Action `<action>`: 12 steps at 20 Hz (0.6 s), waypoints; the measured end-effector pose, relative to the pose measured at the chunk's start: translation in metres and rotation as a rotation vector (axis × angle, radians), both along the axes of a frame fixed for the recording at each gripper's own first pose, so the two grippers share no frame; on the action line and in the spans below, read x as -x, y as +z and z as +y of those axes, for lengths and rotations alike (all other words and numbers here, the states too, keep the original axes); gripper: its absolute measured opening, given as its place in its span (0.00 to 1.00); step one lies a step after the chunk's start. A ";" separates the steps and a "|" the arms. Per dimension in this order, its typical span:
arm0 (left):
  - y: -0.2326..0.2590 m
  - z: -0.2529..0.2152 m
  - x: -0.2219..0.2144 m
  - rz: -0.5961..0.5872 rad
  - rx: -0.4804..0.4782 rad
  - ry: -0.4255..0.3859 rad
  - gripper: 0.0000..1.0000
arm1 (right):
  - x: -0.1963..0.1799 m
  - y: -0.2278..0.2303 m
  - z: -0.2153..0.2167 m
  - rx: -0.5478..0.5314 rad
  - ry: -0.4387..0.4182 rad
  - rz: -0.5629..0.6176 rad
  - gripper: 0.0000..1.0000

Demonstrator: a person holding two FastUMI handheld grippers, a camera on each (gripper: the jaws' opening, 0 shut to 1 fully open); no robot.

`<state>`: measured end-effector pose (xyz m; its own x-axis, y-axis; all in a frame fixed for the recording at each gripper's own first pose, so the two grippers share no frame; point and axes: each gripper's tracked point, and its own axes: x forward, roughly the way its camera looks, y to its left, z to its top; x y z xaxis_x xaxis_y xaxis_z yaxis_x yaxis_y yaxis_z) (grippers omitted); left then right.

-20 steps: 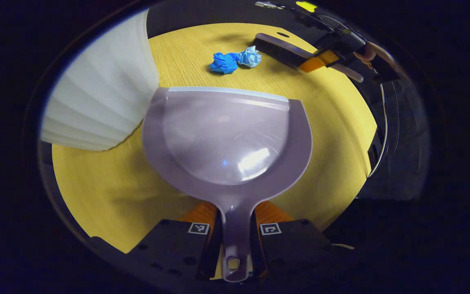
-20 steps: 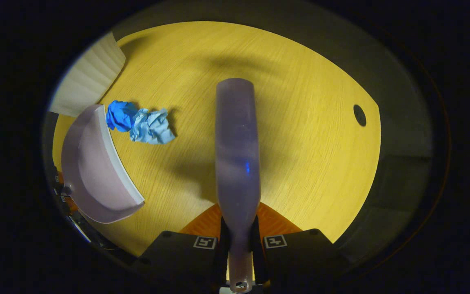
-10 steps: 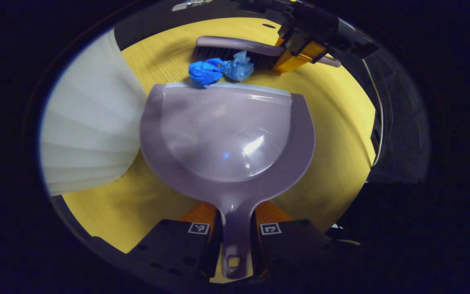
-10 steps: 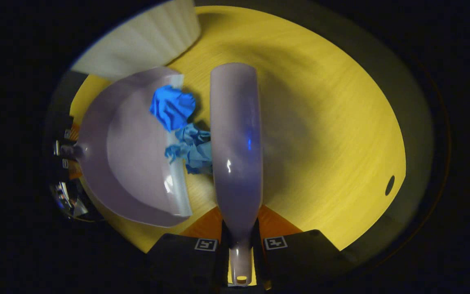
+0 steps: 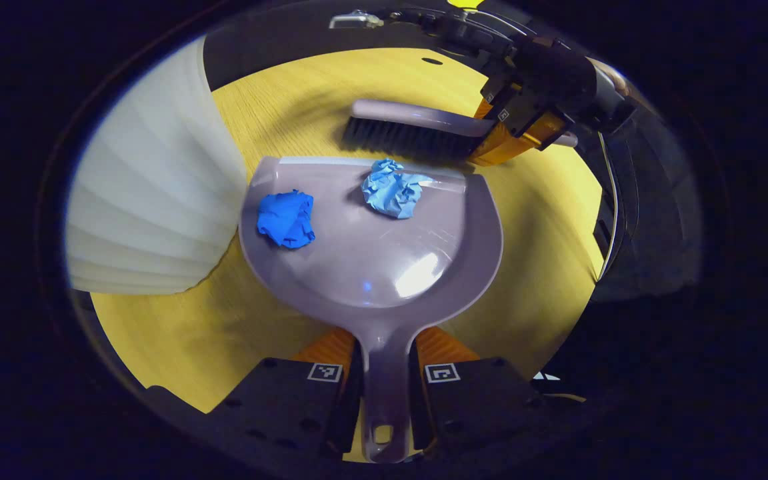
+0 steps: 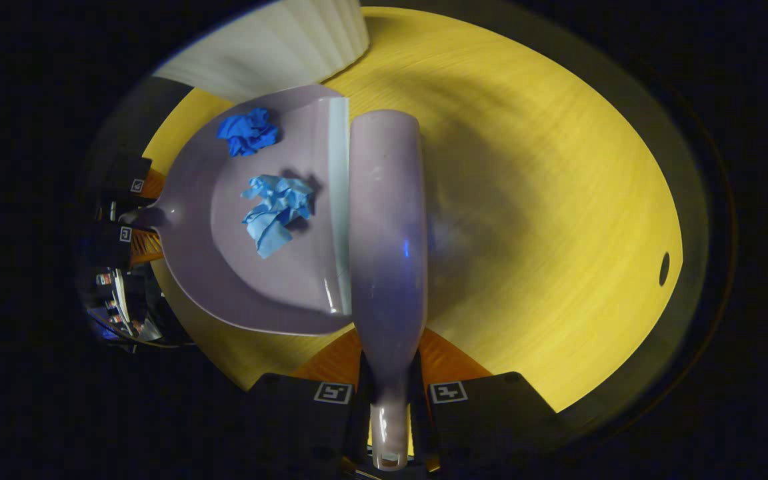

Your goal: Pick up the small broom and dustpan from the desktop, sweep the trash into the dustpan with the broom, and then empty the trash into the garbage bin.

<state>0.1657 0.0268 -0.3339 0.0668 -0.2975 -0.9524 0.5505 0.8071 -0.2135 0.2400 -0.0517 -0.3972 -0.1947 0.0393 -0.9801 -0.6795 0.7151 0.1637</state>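
Nearest me in the left gripper view, my left gripper has both fingers pinching the narrow handle of the mauve plastic dustpan, which lies flat on the yellow wood-grain desktop with its pale front lip pointing away from me. Inside the pan rest two scraps: a crumpled deep-blue paper ball toward its left side, and a crumpled light-blue paper ball just inside the lip. Just beyond the lip stands the small mauve broom with dark bristles, its bristles down at the pan's edge. My right gripper clamps the broom's handle at the far right. To the left of the pan, close against its side, rises the white ribbed garbage bin.

In the right gripper view, my right gripper has both fingers pressed on the broom's handle, and the broom's smooth back runs straight away from me. Directly to its left lies the dustpan, lip touching the broom's side, with the light-blue ball near the middle and the deep-blue ball farther off. My left gripper grips the pan's handle at the left edge. Beyond the pan stands the bin, and the desktop spreads to the right.
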 end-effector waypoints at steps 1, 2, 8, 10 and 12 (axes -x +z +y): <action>0.000 -0.001 -0.002 -0.009 0.008 0.004 0.28 | -0.004 0.001 -0.010 0.001 -0.031 -0.009 0.28; 0.000 -0.002 -0.002 -0.018 0.020 0.007 0.29 | -0.008 0.003 -0.020 0.006 -0.059 -0.017 0.28; 0.020 0.009 -0.001 -0.089 0.030 0.018 0.29 | -0.028 -0.017 -0.067 0.016 -0.181 -0.062 0.28; 0.035 0.010 0.003 -0.108 0.057 0.022 0.29 | -0.025 -0.025 -0.077 0.012 -0.189 -0.069 0.28; 0.059 0.021 0.003 -0.132 0.094 0.013 0.28 | -0.018 -0.025 -0.081 0.014 -0.175 -0.064 0.28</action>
<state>0.1624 0.0477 -0.2748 0.1944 -0.3828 -0.9032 0.5684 0.7943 -0.2143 0.2584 -0.1331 -0.4221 -0.1231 0.0531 -0.9910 -0.5536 0.8251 0.1130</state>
